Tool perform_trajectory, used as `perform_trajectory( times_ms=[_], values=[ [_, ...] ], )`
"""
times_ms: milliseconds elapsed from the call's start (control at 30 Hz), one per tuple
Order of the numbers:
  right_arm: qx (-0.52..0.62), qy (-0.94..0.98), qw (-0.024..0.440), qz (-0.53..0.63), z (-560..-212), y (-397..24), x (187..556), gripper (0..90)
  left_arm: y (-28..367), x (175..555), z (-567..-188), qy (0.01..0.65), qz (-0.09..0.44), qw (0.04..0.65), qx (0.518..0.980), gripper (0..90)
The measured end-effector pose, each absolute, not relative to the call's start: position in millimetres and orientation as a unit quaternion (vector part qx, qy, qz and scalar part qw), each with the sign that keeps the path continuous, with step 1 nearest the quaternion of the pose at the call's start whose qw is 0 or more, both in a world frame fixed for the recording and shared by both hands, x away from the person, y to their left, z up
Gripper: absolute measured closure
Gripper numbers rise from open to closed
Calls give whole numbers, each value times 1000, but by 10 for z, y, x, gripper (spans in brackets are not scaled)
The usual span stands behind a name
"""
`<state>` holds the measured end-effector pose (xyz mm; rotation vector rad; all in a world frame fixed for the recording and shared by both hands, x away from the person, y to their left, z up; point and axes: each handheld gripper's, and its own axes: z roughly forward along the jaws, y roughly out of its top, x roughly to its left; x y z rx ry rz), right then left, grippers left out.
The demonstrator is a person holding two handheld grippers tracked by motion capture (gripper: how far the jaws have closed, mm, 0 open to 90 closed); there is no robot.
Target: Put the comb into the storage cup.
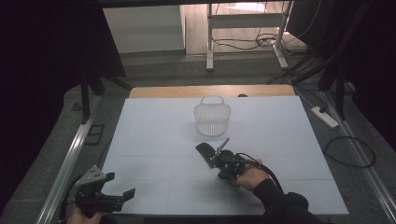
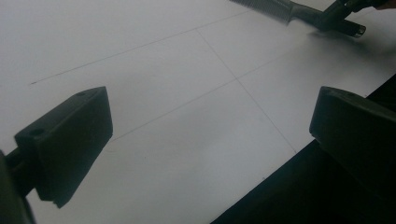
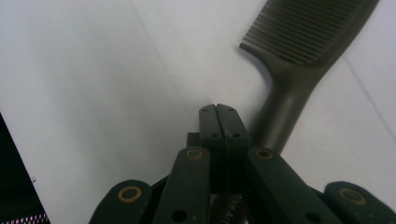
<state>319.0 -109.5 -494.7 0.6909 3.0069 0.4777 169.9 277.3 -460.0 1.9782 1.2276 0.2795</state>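
White table top (image 1: 154, 135), ruled by thin seams into large panels, with a strip of bare wood along the far edge. Standing on it, just past the middle toward that far edge: a white slotted basket (image 1: 212, 117), upright, handle raised. Lying flat nearer the person, just in front of the basket but apart from it: a dark comb (image 1: 207, 153), teeth end pointing left and away, handle toward the right. Near left corner bare.

The dark grey plastic comb (image 1: 205, 152) with fine teeth lies flat on the white desk (image 1: 154, 135), near the middle. Its toothed end points far-left, and its handle points near-right.
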Motion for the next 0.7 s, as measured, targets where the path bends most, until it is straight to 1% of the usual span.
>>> perform_trajectory(
  times_ms=[200, 700],
  values=[
    [221, 965, 13, 142, -4994, -1098, 3182, 897, 2772, 1698, -4599, 482, 110, 388, 778, 2],
    [238, 961, 14, 138, -4983, -1206, 3249, 896, 2773, 1700, -4600, 483, 110, 388, 777, 3]
  ],
)
